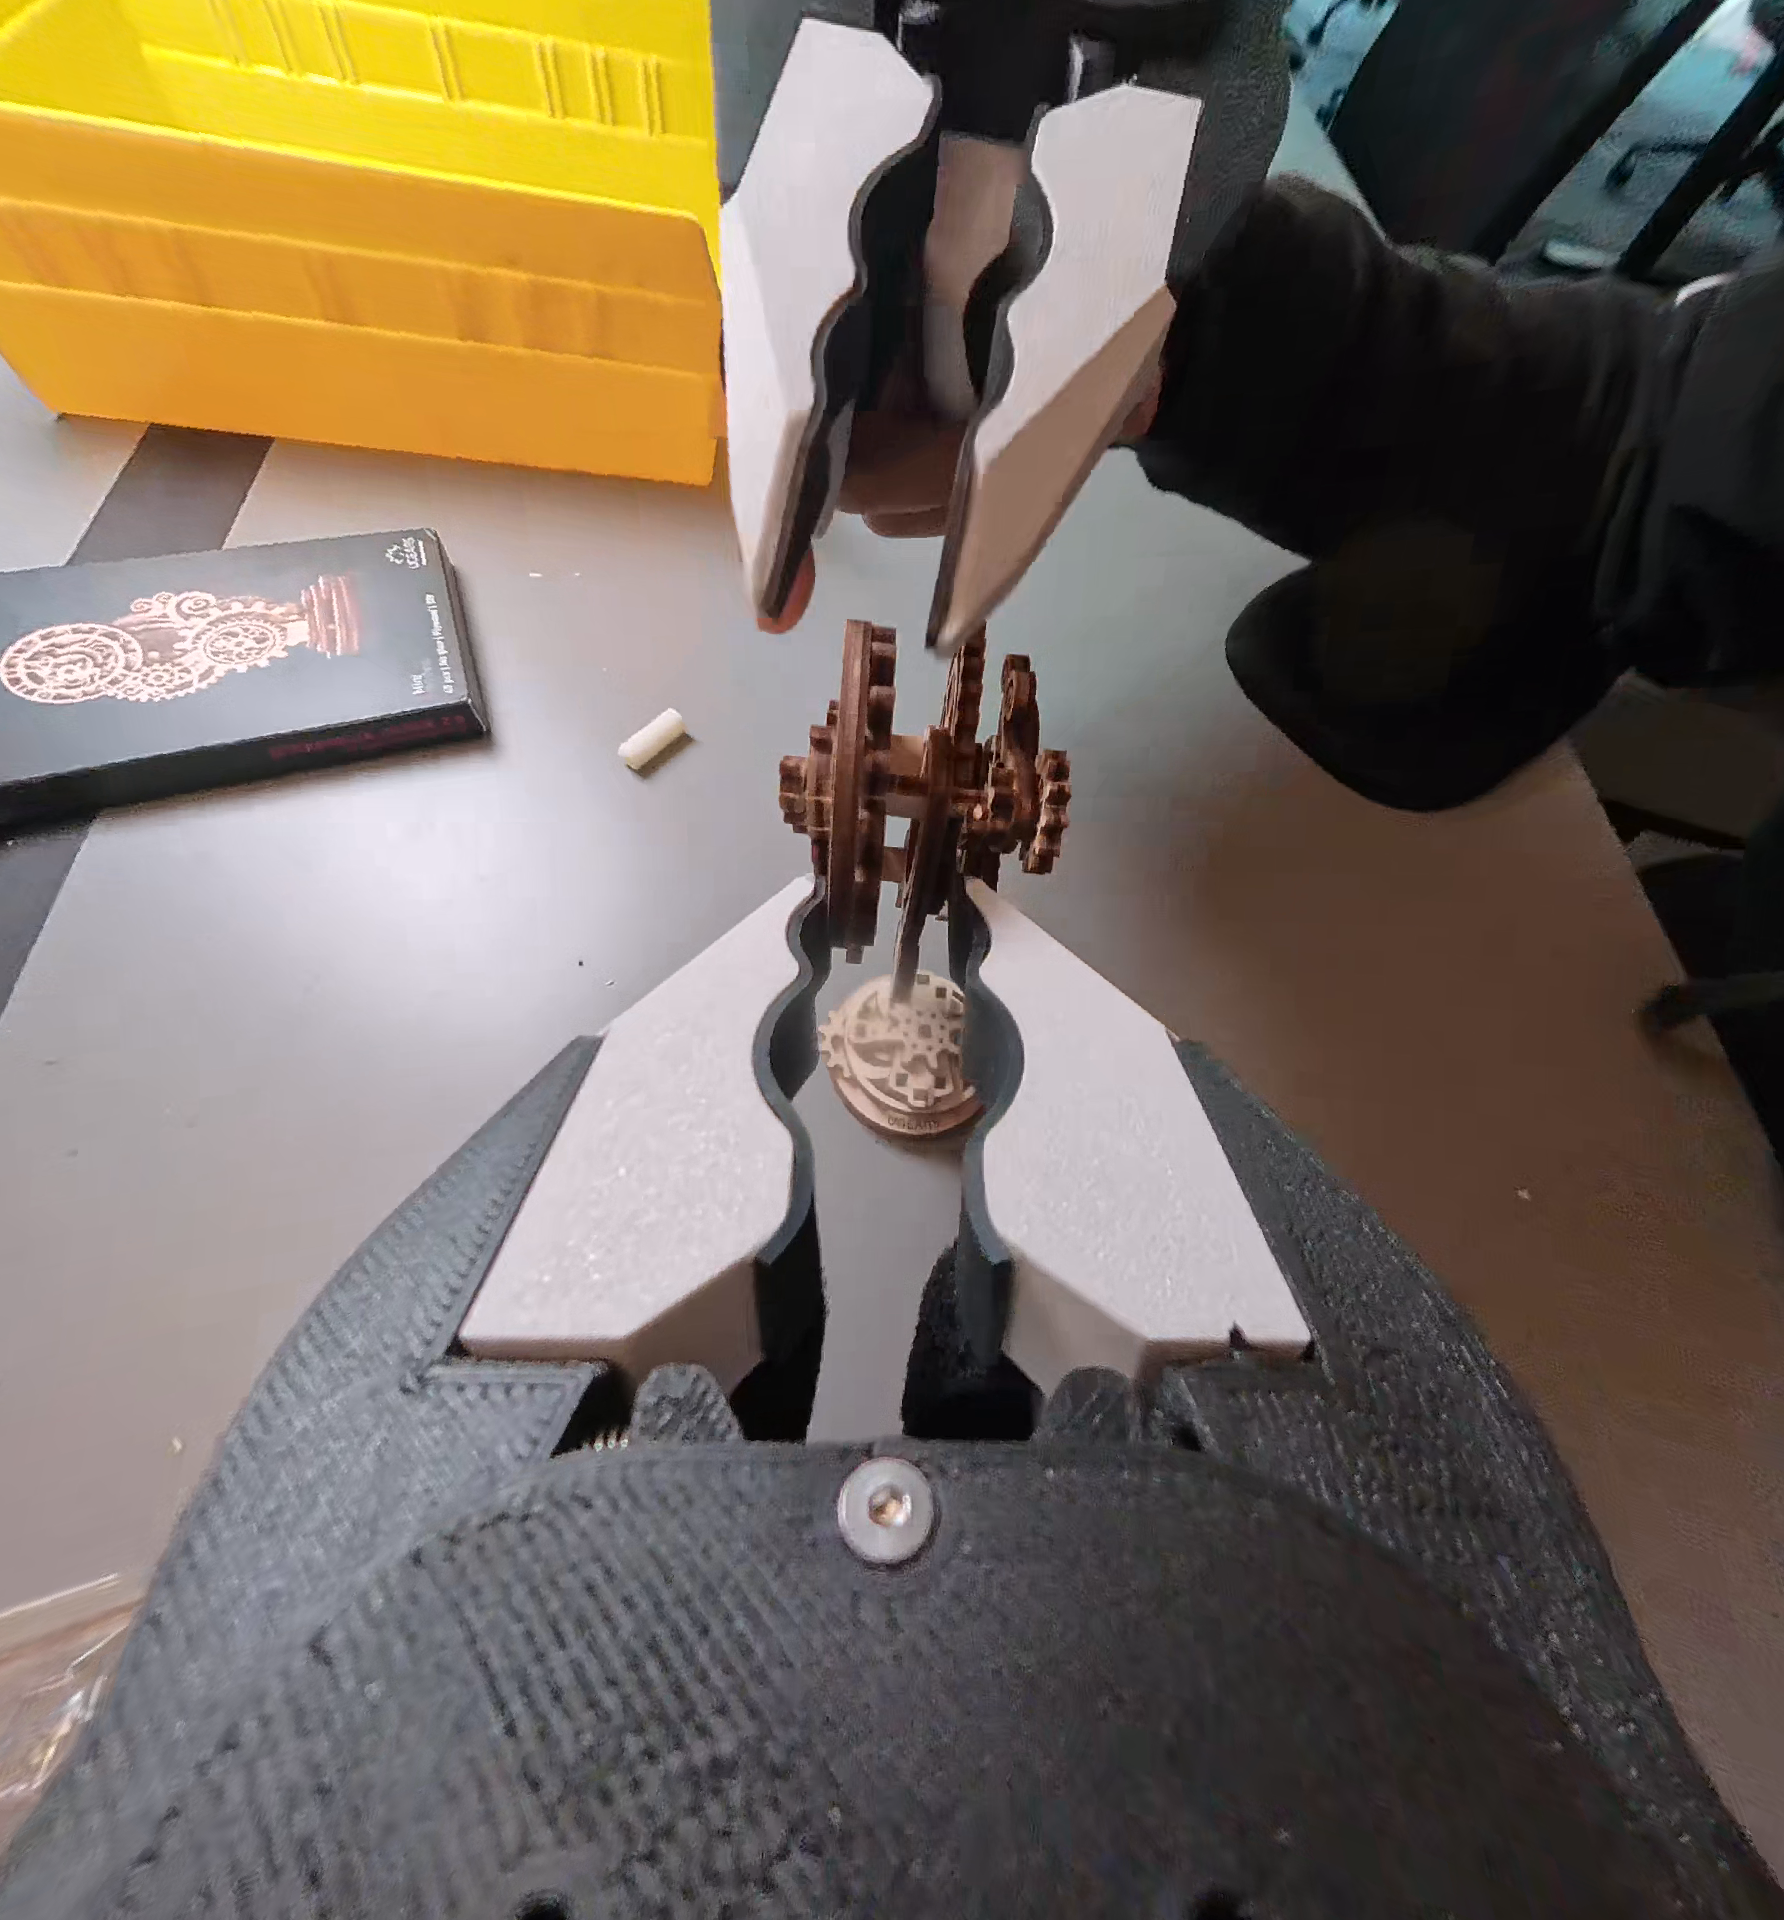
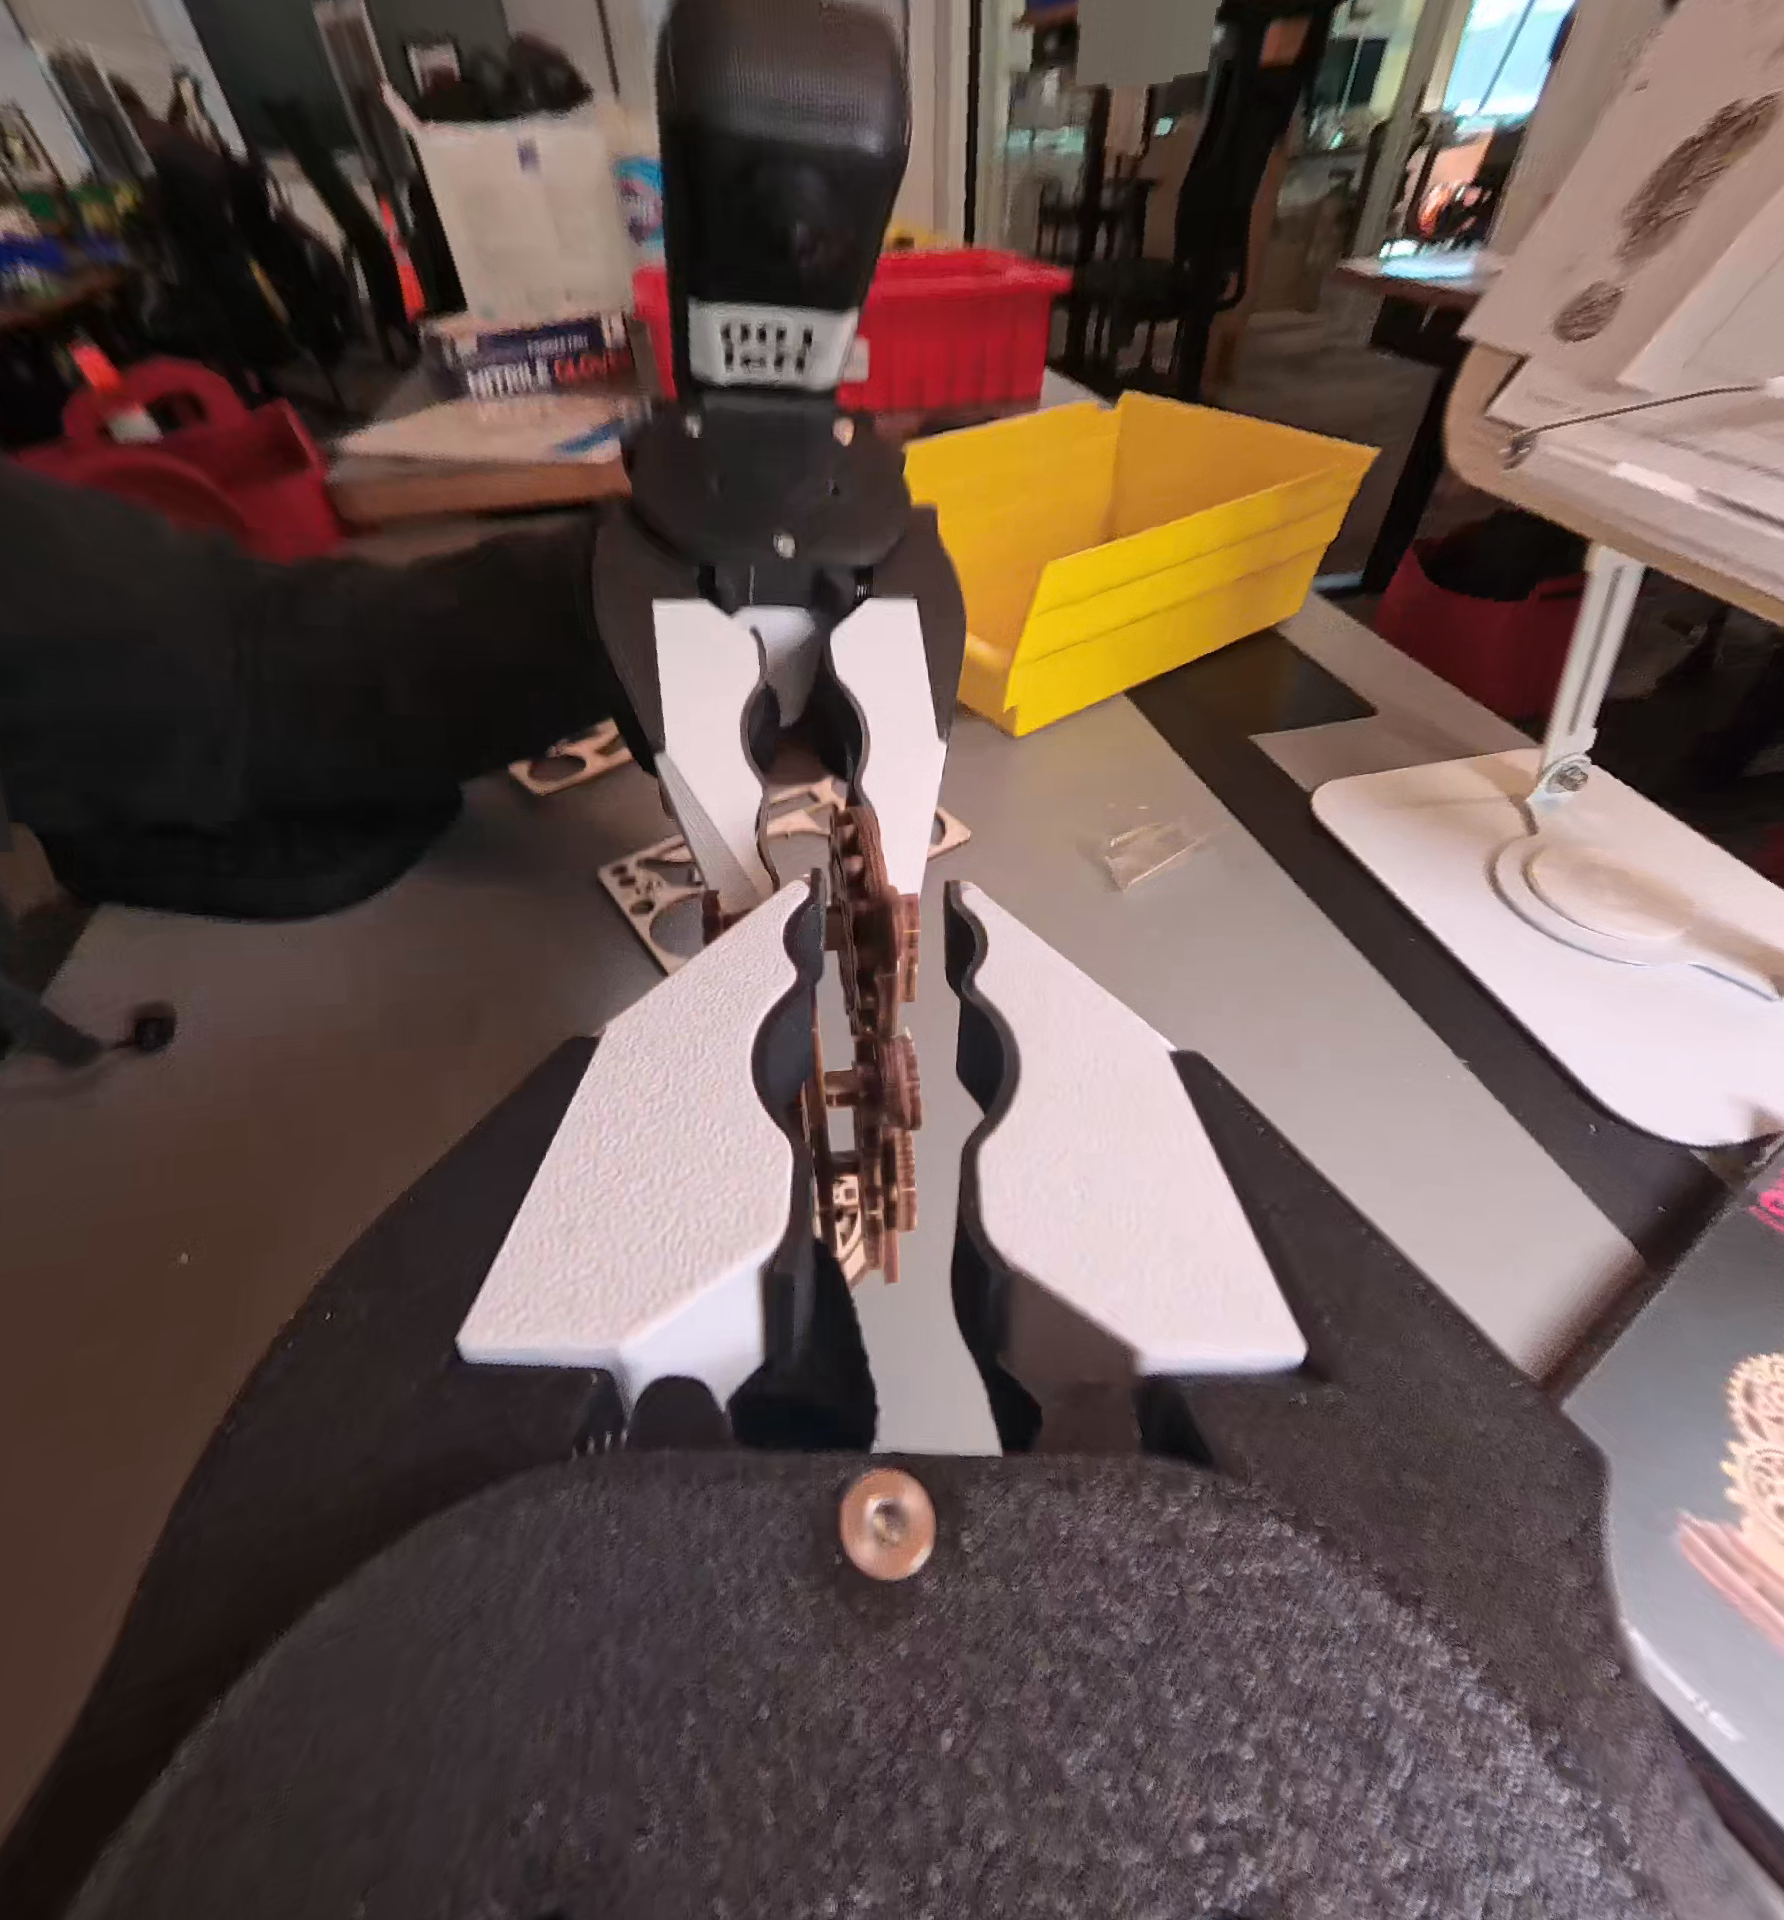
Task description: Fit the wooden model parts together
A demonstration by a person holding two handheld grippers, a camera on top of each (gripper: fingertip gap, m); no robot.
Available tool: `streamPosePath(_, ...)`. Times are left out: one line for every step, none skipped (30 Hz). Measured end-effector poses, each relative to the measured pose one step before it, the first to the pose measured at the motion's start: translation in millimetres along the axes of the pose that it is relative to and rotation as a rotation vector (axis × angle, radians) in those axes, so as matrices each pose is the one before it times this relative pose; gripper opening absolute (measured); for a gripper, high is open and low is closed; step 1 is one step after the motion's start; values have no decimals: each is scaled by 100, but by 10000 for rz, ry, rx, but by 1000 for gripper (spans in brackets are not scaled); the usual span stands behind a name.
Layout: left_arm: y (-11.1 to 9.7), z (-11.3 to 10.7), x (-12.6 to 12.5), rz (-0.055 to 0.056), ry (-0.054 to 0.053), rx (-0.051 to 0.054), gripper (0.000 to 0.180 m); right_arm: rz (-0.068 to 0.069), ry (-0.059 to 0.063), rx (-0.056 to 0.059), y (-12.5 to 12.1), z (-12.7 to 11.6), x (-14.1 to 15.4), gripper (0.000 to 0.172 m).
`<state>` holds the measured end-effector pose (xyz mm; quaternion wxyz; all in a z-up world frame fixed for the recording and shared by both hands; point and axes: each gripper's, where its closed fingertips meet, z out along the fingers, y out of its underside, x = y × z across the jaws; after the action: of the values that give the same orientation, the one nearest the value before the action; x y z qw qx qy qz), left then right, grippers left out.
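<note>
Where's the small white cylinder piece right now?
In the left wrist view, the white cylinder lies on the grey table, left of the wooden gear model and just right of the black box.

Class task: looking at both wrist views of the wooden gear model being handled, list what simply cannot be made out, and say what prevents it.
- Left wrist view: the engraved wooden disc is partly hidden by the left gripper's fingers.
- Right wrist view: the gear model appears edge-on, so its shape is unreadable.
- Right wrist view: the black box is cut off by the edge.
- Right wrist view: the background shelves are blurred.
</note>
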<state>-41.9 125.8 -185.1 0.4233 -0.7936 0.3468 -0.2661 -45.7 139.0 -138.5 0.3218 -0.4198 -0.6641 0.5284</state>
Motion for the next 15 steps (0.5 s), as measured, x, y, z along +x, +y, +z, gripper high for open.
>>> streamPosePath(-78, -12, 483, 270, -123, -257, 20, -415, 51, -418, 320, 492, -464, 20)
streamPosePath(47, 9, 357, 190, -130, -302, 20, -366, 20, -356, 312, 434, -446, 17)
streamPosePath(123, -19, 139, 194, -202, -283, 20, -174, -70, -283, 242, 324, -457, 13)
streamPosePath(264, -30, 150, 205, -118, -277, 20, -116, -12, -124, 45, 143, -236, 13)
streamPosePath(74, -87, 132, 122, -39, -73, 20, -101, -54, -18, -56, -14, -199, 12)
streamPosePath(-121, -116, 122, 16, 42, 82, 20, -38, -51, 83, -167, -112, -111, 11)
streamPosePath(-228, -137, 63, -25, 30, 147, 20, -4, -3, 153, -227, -147, 17, 11)
streamPosePath(-284, -175, -34, 45, -31, 195, 21, 16, 0, 244, -298, -156, 59, 11)
streamPosePath(-336, -231, -28, 100, -49, 258, 22, 45, -41, 316, -324, -160, 26, 11)
streamPosePath(-353, -299, -88, 25, -69, 284, 29, 128, -83, 321, -236, -99, 31, 11)
streamPosePath(-226, -323, -138, -78, -49, 194, 38, 198, -124, 331, -165, -67, 4, 11)
streamPosePath(-73, -393, -199, -134, -57, 119, 45, 219, -126, 354, -100, -62, 41, 11)
streamPosePath(0, -433, -320, -185, -141, 130, 50, 218, -96, 374, -77, -110, 101, 11)
streamPosePath(44, -404, -320, -251, -166, 161, 53, 197, -70, 340, -29, -164, 125, 11)
streamPosePath(207, -251, -68, -299, -53, 140, 55, 193, -63, 257, 62, -187, 137, 11)
